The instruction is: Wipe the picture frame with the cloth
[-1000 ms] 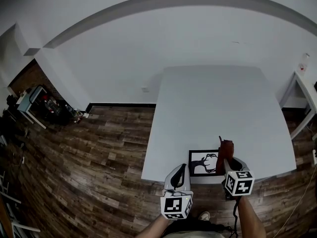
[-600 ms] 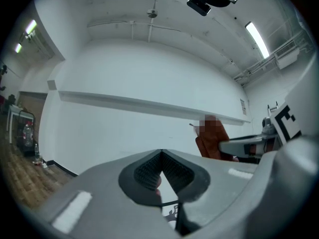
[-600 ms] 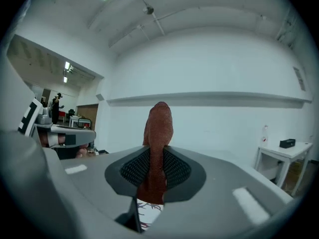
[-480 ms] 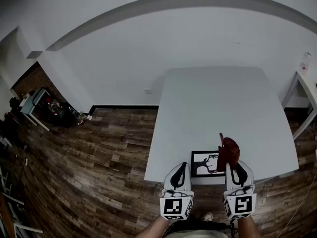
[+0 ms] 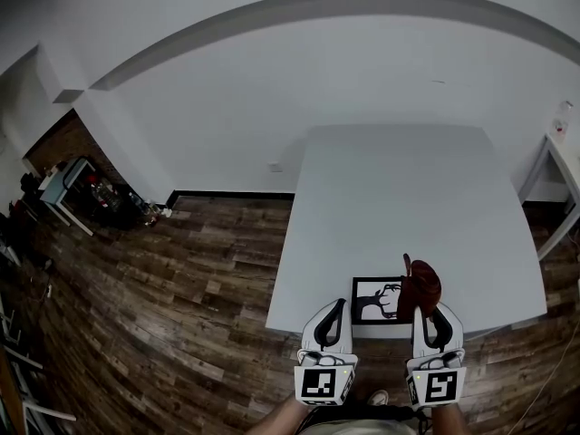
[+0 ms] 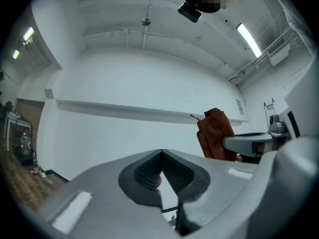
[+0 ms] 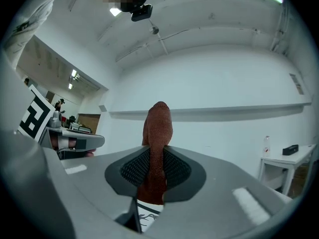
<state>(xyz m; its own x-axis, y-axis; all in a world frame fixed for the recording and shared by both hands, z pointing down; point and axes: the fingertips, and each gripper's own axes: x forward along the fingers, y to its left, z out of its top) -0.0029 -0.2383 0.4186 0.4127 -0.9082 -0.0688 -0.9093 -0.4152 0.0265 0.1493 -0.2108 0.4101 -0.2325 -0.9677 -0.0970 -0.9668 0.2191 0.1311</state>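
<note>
Rust-brown folded fabric cloth pinched upright above the flat black-edged picture frame.

Right gripper jaws clamped on the cloth's lower part, the rest standing up past the tips. Left gripper jaws together at the tips, nothing between them, hanging off the near edge of the white tabletop. Frame lying flat at that near edge, longer side along it, ahead of and between both grippers, right end beneath the cloth in the head view; touching or not, impossible to tell. Closer to the right jaws: probably a short drop forward and down, then strokes leftward along the frame.
</note>
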